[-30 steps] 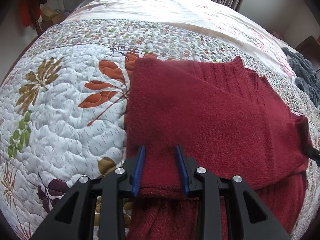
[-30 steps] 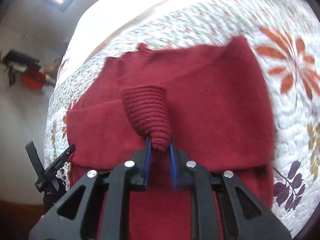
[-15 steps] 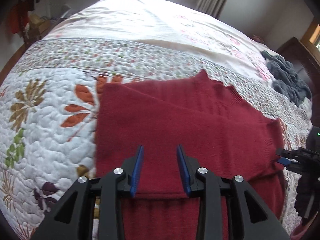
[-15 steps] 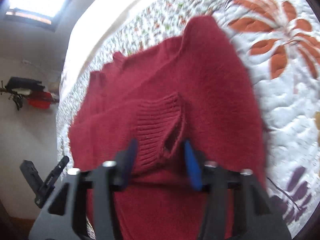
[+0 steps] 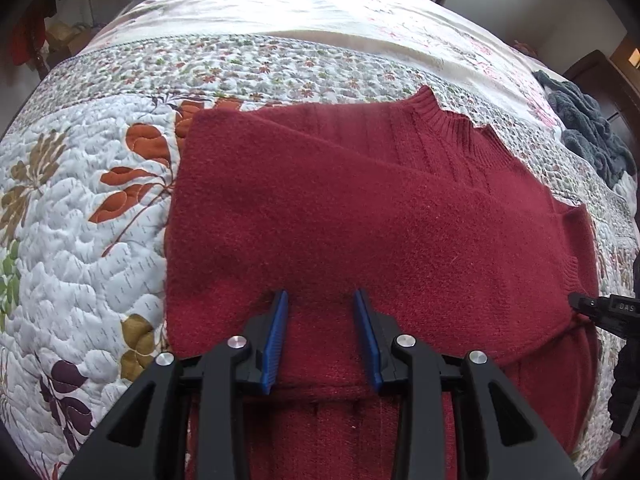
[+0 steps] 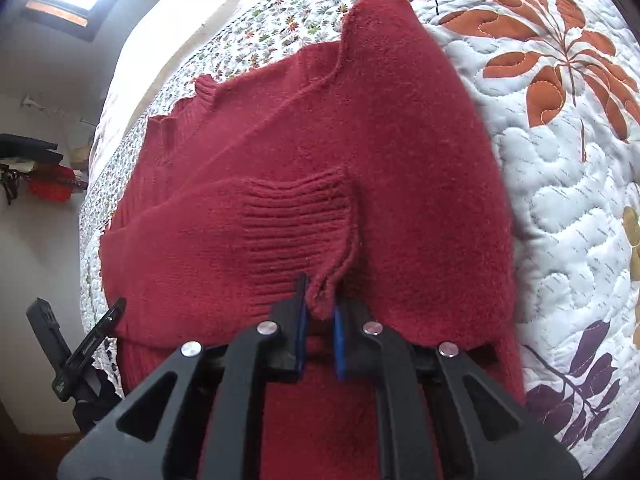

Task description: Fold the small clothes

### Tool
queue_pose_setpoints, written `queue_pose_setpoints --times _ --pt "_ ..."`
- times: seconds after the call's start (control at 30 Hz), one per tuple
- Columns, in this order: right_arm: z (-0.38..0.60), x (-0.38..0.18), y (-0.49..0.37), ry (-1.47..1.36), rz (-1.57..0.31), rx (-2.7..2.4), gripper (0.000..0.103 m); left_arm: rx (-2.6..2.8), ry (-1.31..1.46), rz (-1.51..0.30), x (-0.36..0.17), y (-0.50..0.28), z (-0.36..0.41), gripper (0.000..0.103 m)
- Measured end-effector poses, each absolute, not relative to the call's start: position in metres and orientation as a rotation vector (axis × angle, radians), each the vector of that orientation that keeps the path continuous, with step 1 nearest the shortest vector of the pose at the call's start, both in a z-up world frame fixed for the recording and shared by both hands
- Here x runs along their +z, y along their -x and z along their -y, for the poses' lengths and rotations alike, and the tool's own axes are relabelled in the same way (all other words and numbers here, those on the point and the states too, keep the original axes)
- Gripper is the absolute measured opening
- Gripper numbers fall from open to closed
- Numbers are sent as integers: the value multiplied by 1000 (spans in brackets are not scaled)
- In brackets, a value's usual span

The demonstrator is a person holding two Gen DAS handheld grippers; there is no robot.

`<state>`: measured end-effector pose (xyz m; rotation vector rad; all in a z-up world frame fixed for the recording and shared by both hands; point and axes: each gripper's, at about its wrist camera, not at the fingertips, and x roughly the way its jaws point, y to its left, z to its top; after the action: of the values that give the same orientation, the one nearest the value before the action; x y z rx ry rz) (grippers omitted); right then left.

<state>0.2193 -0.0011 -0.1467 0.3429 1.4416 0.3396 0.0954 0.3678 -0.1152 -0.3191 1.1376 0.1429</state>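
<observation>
A dark red knit sweater (image 5: 360, 208) lies flat on the quilted bed, neck towards the far side, with one sleeve folded across its body. My left gripper (image 5: 320, 296) hovers open over the near edge of that folded sleeve, nothing between its blue pads. In the right wrist view the sweater (image 6: 400, 140) shows its other sleeve laid across, ending in a ribbed cuff (image 6: 296, 220). My right gripper (image 6: 319, 300) is shut on the cuff's near corner. The right gripper's tip (image 5: 600, 308) shows at the left wrist view's right edge.
A floral quilt (image 5: 80, 220) covers the bed, white sheet beyond. A dark grey fuzzy garment (image 5: 588, 128) lies at the far right. The left gripper (image 6: 88, 344) shows at the sweater's left edge in the right wrist view. The wall and hanging items are on the left.
The right gripper carried the cuff over the sweater, opened half a second ago, and is now shut on the cuff's corner. The left gripper stayed open, shifting slightly over the sweater.
</observation>
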Motion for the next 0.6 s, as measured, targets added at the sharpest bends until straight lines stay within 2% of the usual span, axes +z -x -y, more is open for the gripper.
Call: queue_pose_setpoints --times 0.1,0.17,0.27,0.4,0.6 --pt "0 -139 -215 -302 -1422 351 12 142 320 -1142 -113 -95 -369 34" --pt "4 -123 -209 -290 -1384 354 23 149 323 -1144 -105 -91 -369 35" --pt "17 -91 -186 -272 -1302 393 36 141 307 -1120 -85 -70 -369 44" --pt "37 -66 -138 -195 -1266 427 41 137 232 -1121 -67 -21 -369 53" --pt "76 -64 -52 -153 -1299 402 45 143 217 -1226 -71 63 -373 56"
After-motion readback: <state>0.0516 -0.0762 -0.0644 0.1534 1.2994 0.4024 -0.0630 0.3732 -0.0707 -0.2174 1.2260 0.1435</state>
